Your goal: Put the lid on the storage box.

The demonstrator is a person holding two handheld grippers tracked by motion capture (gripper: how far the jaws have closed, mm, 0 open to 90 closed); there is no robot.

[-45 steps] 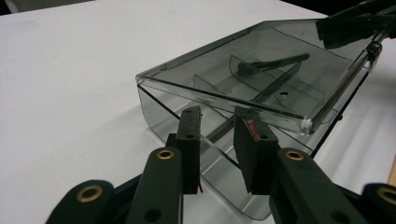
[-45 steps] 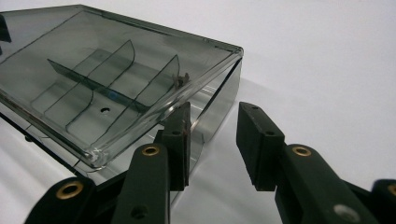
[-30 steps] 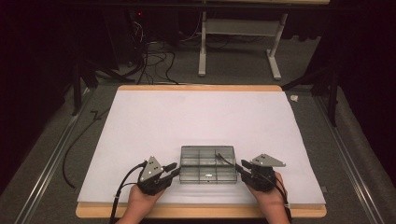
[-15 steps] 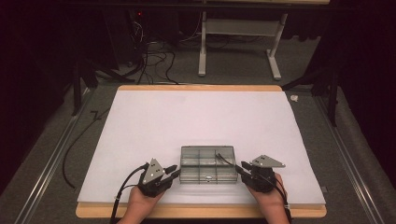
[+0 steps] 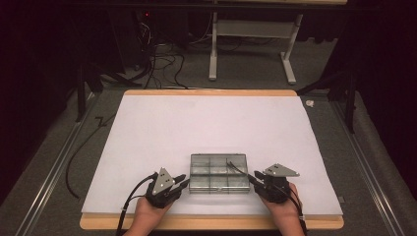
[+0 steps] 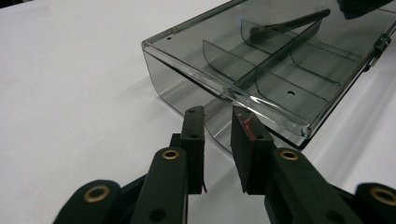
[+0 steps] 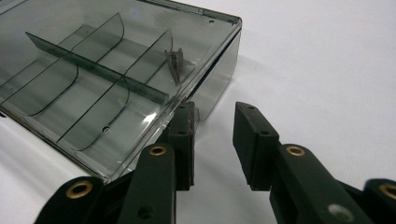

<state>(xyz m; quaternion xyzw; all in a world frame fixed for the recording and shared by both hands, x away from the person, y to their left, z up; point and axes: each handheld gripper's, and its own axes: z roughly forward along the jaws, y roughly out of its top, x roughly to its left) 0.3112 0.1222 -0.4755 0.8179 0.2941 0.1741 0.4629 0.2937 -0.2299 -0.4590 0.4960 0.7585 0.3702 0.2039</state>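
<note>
High view, from the near edge outward: two hands (image 5: 150, 212) come in over the wooden lip of the bench (image 5: 211, 223), each holding a hand-held gripper. The left hand-held gripper (image 5: 183, 183) sits just beside the near left corner of a clear smoked-plastic compartment box (image 5: 219, 173); the right hand-held gripper (image 5: 254, 176) sits just beside the box's near right corner. The box lies flat on a white sheet (image 5: 211, 128) that covers most of the bench, close to its near edge and roughly centred between the two hands.

In the left gripper view, the left hand-held gripper (image 6: 219, 126) has its jaws a narrow gap apart with nothing between them; a red smear marks one pad. Its tips are near the box (image 6: 261, 70) wall, but whether they touch it I cannot tell. In the right gripper view, the right hand-held gripper (image 7: 217, 121) is slightly wider open and also holds nothing; one jaw lies right against the box (image 7: 112, 65) corner, the other over bare sheet. Curved dividers split the box into cells, and a small dark clip-like piece (image 7: 175, 63) stands in the corner cell.

Beyond the bench, cables (image 5: 162, 54) lie on grey carpet before a white stand (image 5: 251, 49).
</note>
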